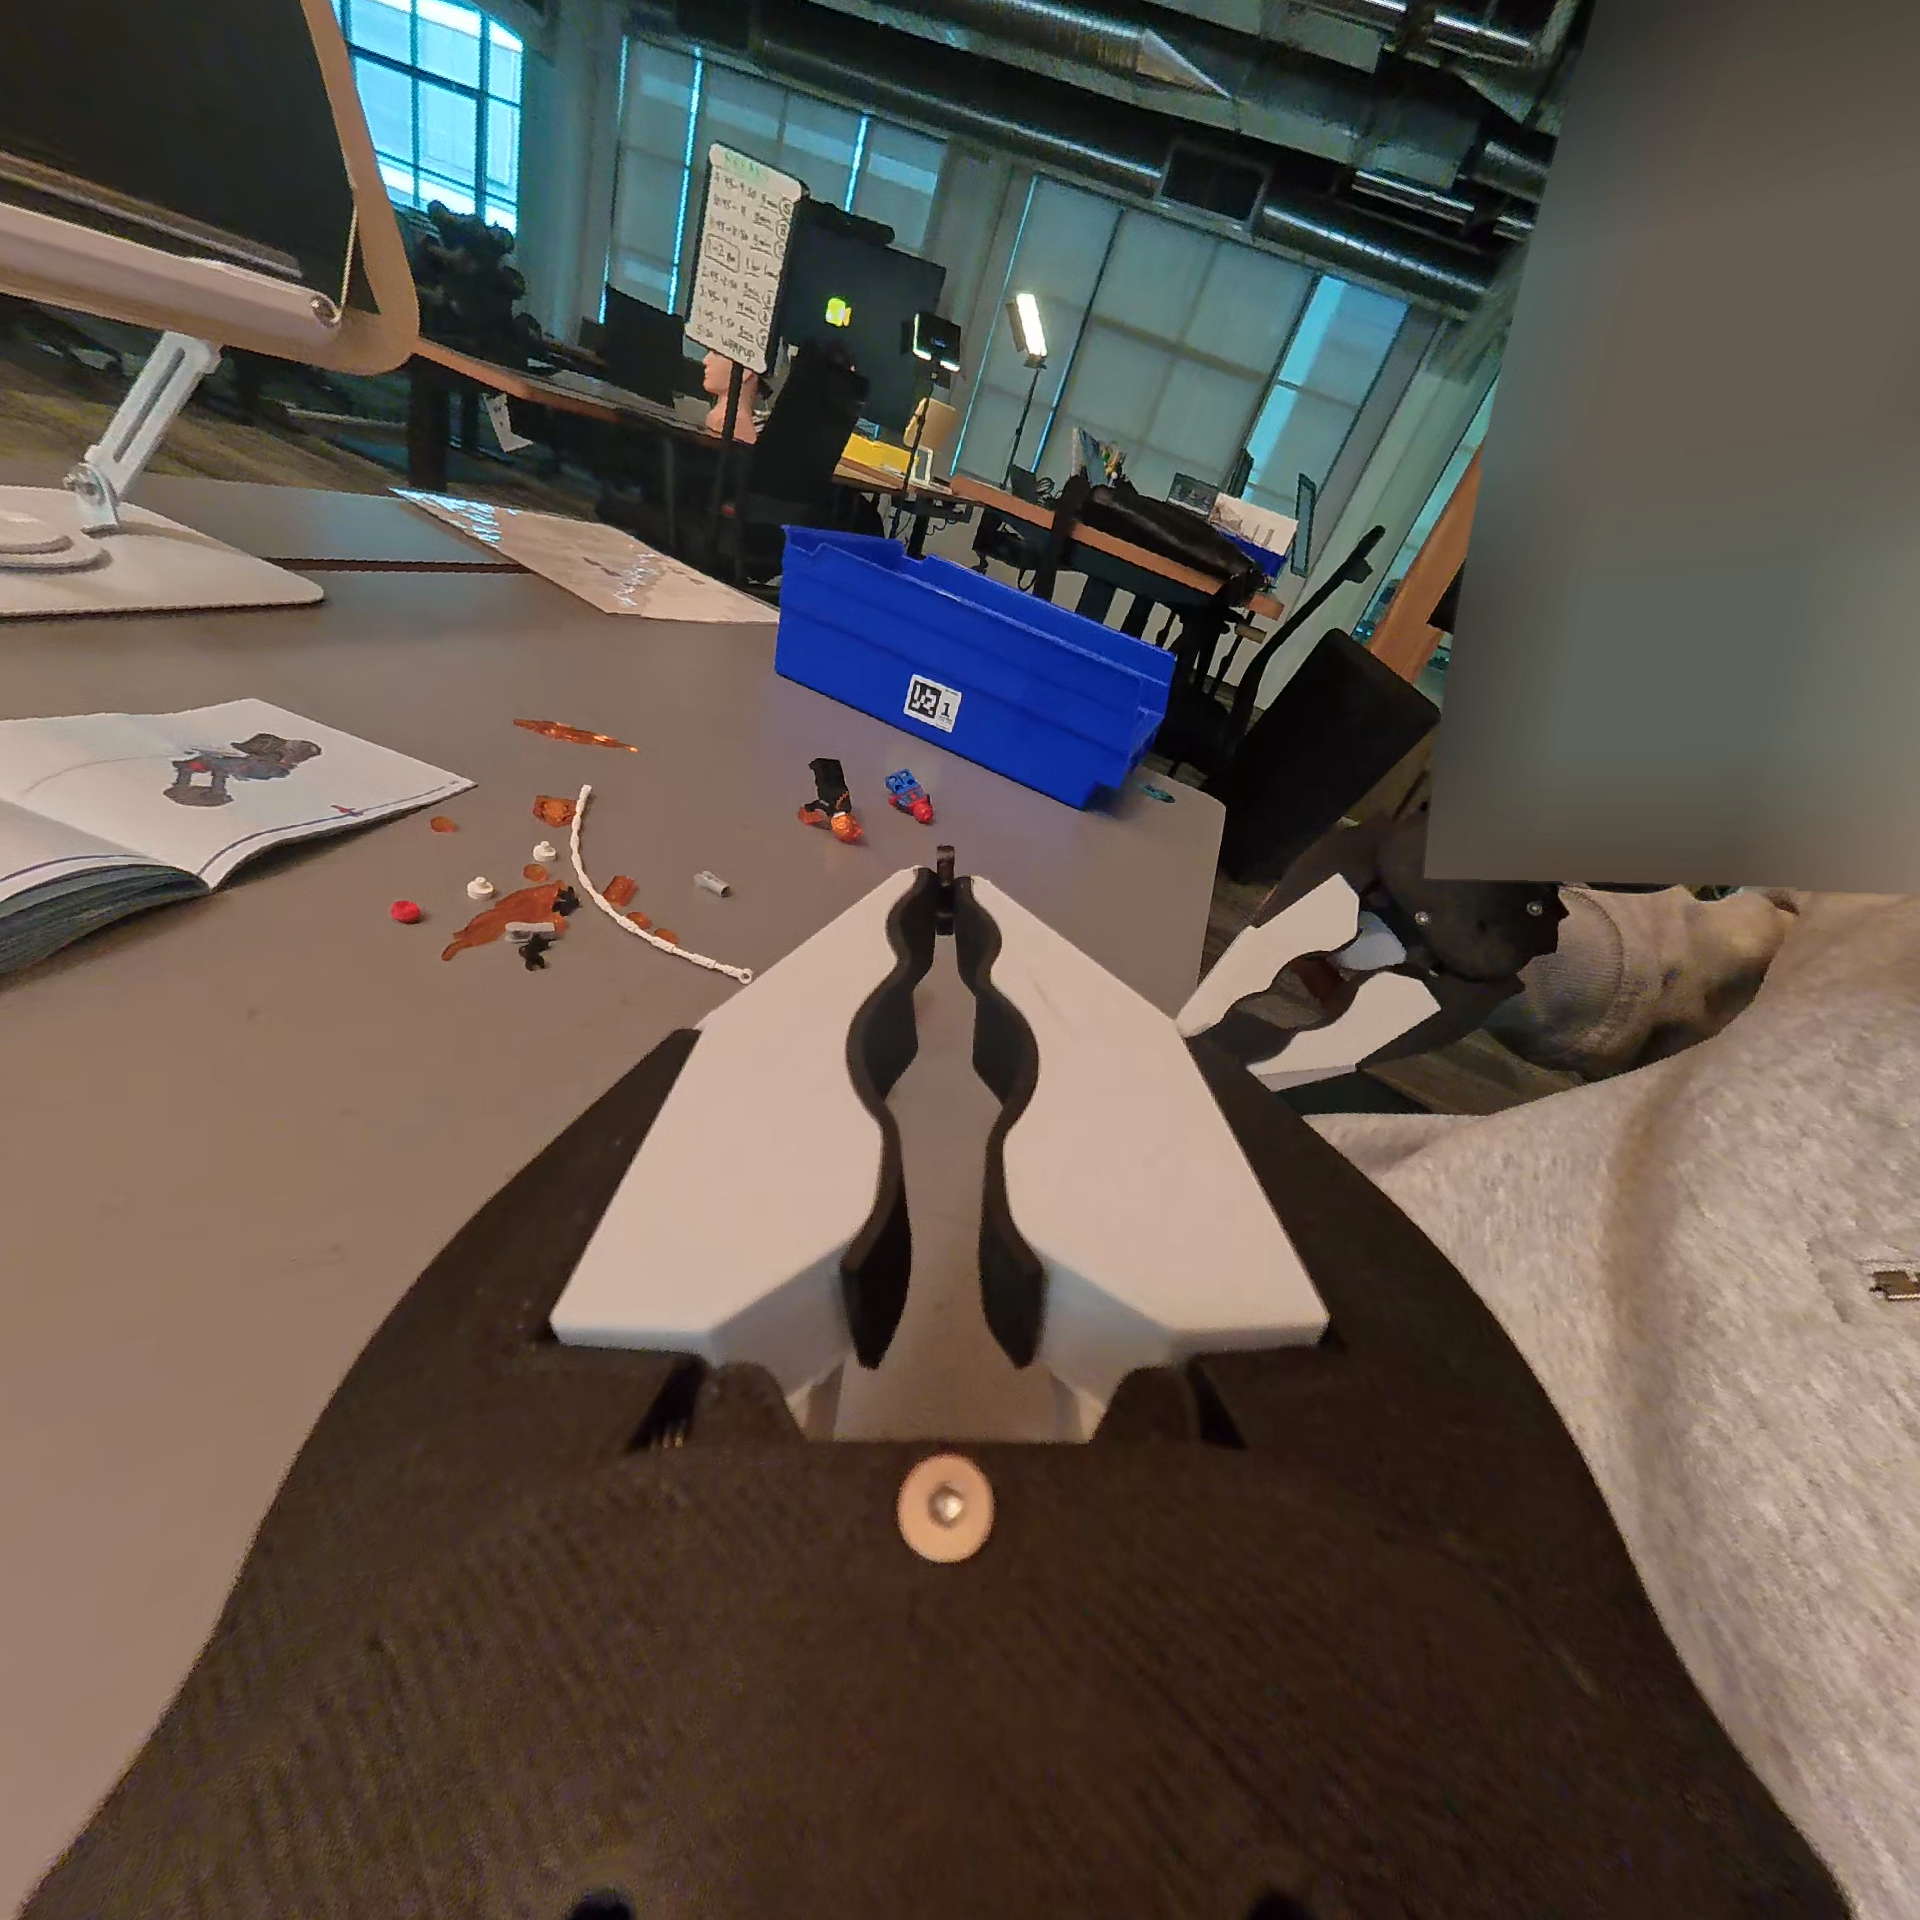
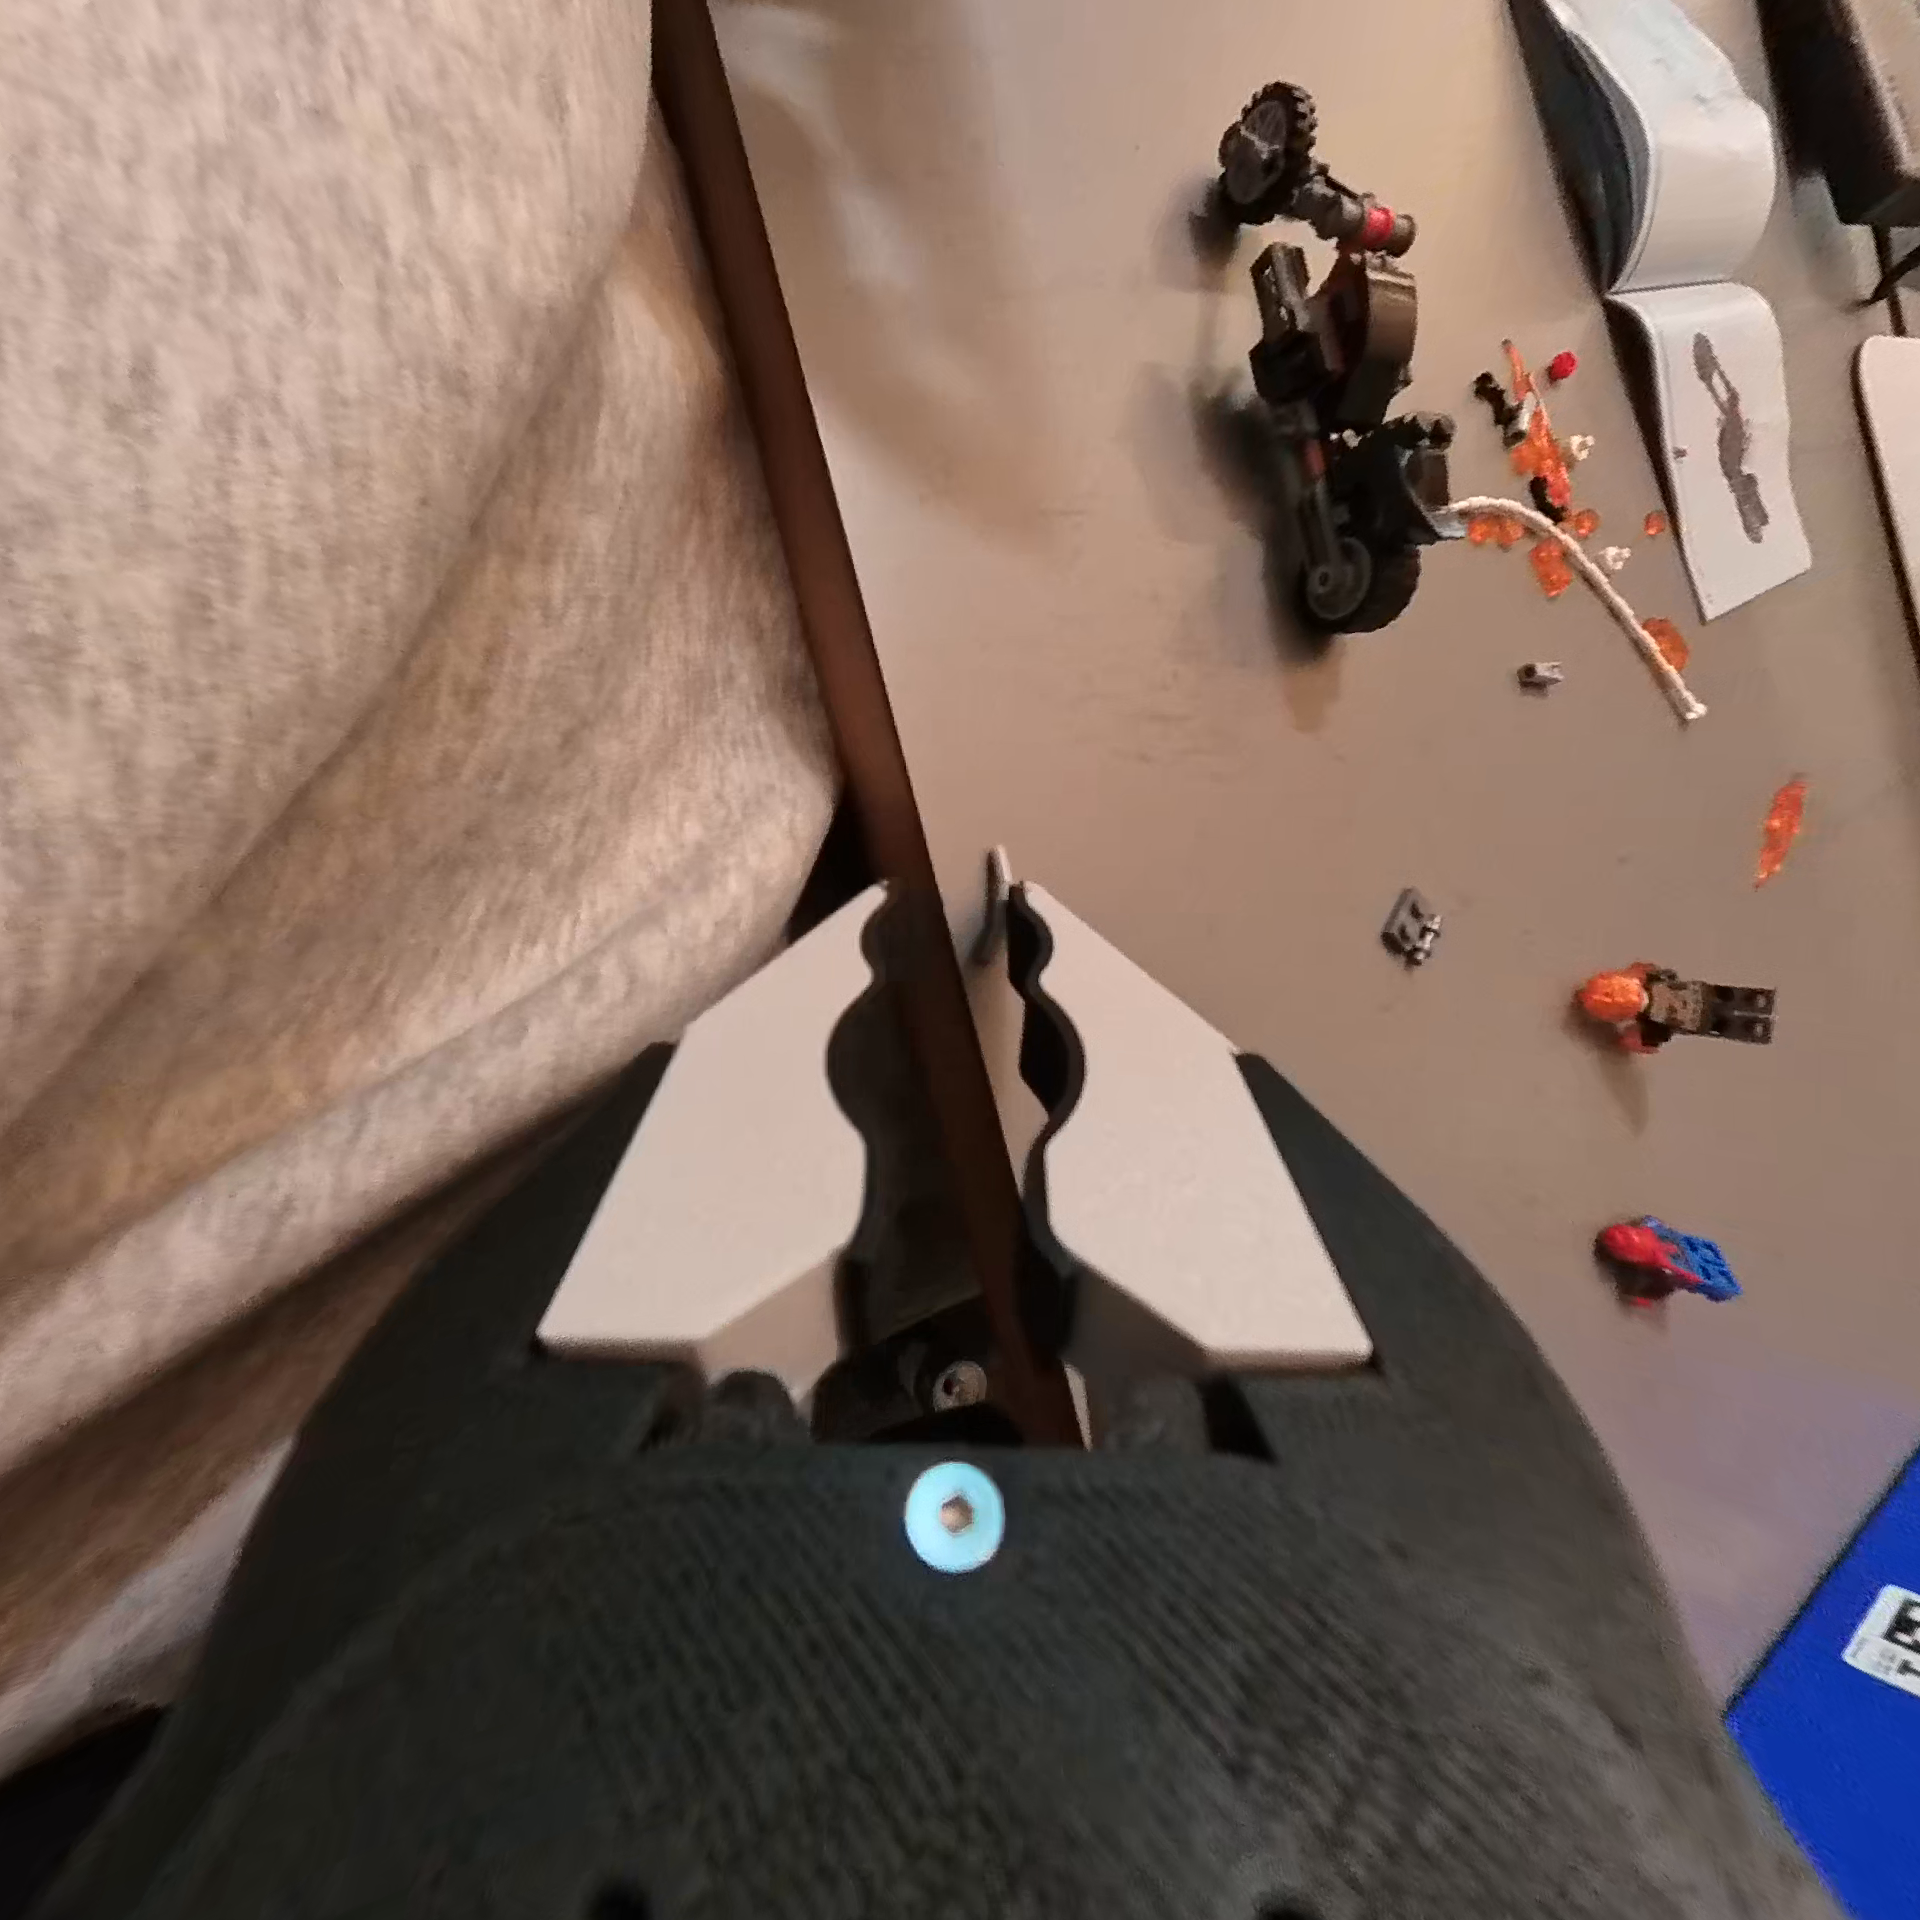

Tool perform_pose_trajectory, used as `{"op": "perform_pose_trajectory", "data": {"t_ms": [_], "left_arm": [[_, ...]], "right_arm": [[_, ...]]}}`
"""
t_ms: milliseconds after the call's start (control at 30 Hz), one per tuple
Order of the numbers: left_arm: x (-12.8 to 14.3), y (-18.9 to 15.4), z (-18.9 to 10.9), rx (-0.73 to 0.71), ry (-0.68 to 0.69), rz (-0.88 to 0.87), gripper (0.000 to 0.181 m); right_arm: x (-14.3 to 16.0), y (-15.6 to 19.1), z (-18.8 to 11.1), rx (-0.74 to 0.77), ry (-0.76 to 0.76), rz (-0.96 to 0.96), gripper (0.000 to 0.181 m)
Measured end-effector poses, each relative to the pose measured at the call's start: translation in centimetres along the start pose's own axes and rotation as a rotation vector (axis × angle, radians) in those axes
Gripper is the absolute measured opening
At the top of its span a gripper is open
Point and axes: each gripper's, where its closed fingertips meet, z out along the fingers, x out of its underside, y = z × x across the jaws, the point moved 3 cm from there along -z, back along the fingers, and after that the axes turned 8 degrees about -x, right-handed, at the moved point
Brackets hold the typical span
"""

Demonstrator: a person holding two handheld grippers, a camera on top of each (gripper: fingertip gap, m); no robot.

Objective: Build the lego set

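An open instruction booklet [image 1: 208, 790] lay far left on the grey bench [image 1: 260, 1091], with orange, white and black lego pieces [image 1: 540, 894] scattered beside it. The left claw [image 1: 943, 883] pinched a small black piece [image 1: 943, 868], a blue bin [image 1: 966, 665] beyond it in a big workshop. The right claw [image 2: 951, 894] stood apart at the bench edge, the dark motorbike model [image 2: 1335, 364] lying far right.

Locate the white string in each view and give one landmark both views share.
Left wrist view: the white string curves across the table left of centre, among orange pieces.
Right wrist view: upper right, it runs from the motorcycle's rear down to the right.
Shared landmark: the red-and-blue minifigure near the blue bin.
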Motion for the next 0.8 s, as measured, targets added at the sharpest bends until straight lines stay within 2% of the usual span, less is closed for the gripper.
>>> {"op": "perform_pose_trajectory", "data": {"t_ms": [300,400,433,567,800], "left_arm": [[0.04,-0.07,0.05,0.004,0.001,-0.002,0.001],[0.03,-0.08,0.04,0.001,0.001,0.004,0.001],[0.03,-0.09,0.06,0.001,0.002,0.003,0.001],[0.22,-0.07,0.16,0.004,0.011,-0.003,0.001],[0.25,-0.02,0.18,0.005,0.011,-0.005,0.001]], "right_arm": [[0.53,0.13,0.24,-0.027,0.020,0.032,0.028],[0.33,0.15,0.06,-0.004,0.018,-0.004,0.005],[0.26,0.08,-0.03,0.004,0.019,-0.011,0.005],[0.64,-0.27,0.13,0.006,0.043,0.024,0.021],[0.90,-0.35,-0.29,0.005,0.035,0.035,0.021]]}}
